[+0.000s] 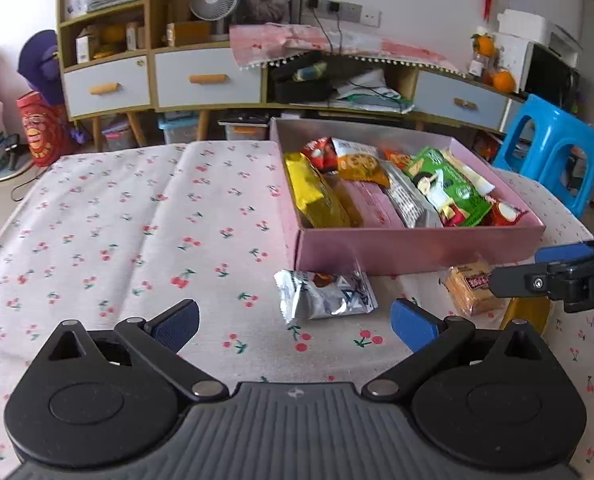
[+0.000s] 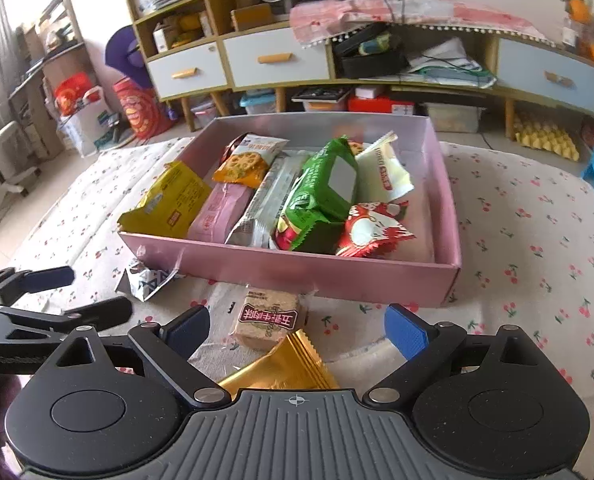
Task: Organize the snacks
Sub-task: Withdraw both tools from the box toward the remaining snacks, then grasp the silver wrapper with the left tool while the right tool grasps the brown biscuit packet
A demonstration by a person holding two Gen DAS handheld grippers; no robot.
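Both grippers wide, empty, snacks left outside pink box [image 2: 297, 272].
Right gripper [image 2: 297, 330]: straddle cracker pack [image 2: 269, 316] squarely (gold packet [image 2: 285, 368] overlaps it); left gripper [image 1: 295, 322] takes silver packet [image 1: 325, 294].

Soft, bright daylight fills both views, strongest at the left of the right wrist view. Shadows are faint. Fisheye curvature bends the edges, dark corners vignette, and distant furniture looks slightly soft.
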